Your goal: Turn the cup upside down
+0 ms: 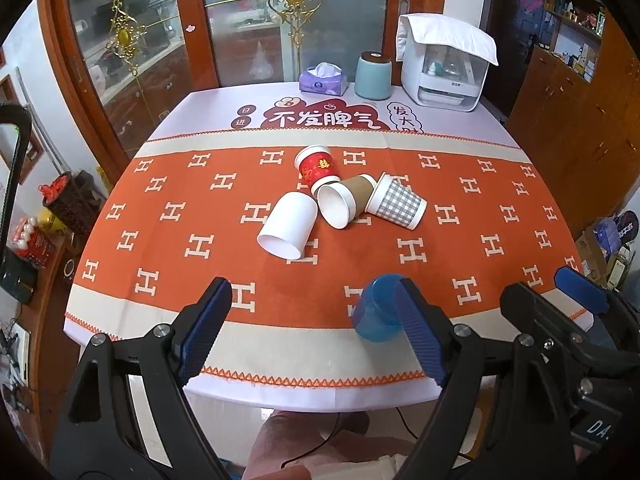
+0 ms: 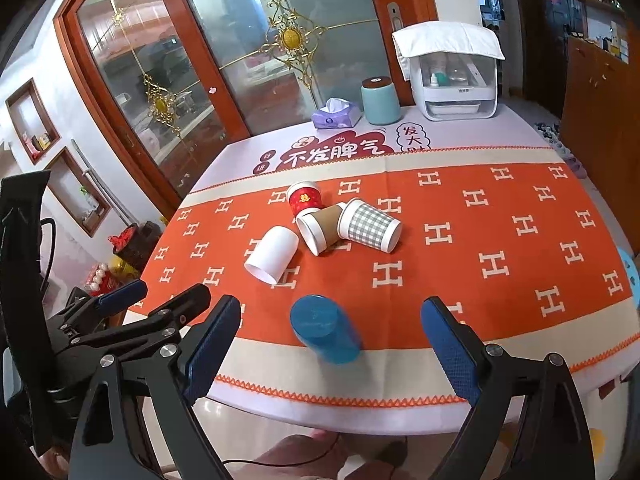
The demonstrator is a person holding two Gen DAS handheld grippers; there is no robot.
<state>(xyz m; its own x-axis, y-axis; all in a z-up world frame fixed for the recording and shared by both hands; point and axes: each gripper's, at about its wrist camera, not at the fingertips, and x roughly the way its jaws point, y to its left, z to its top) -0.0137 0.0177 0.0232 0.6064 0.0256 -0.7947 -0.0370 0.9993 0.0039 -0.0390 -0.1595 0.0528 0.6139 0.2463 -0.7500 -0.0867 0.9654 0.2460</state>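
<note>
Orange-patterned surface [image 2: 500, 320] near edge: right tongs [image 2: 332, 344] spread wide, blue cup [image 2: 324, 334] between them, on its side, base pointing away. Left tongs [image 1: 312, 332] open, cup beside their right finger. Right nearer.

Orange tablecloth [image 2: 460, 272] with white H motifs and cream borders, blue cup [image 2: 325, 334], plain white cup [image 2: 272, 255], grey-and-white checked cup [image 2: 370, 229], brown cup [image 2: 320, 226], red cup [image 2: 305, 199] with gold print, teal canister [image 2: 380, 101], purple tissue box [image 2: 337, 117]
</note>
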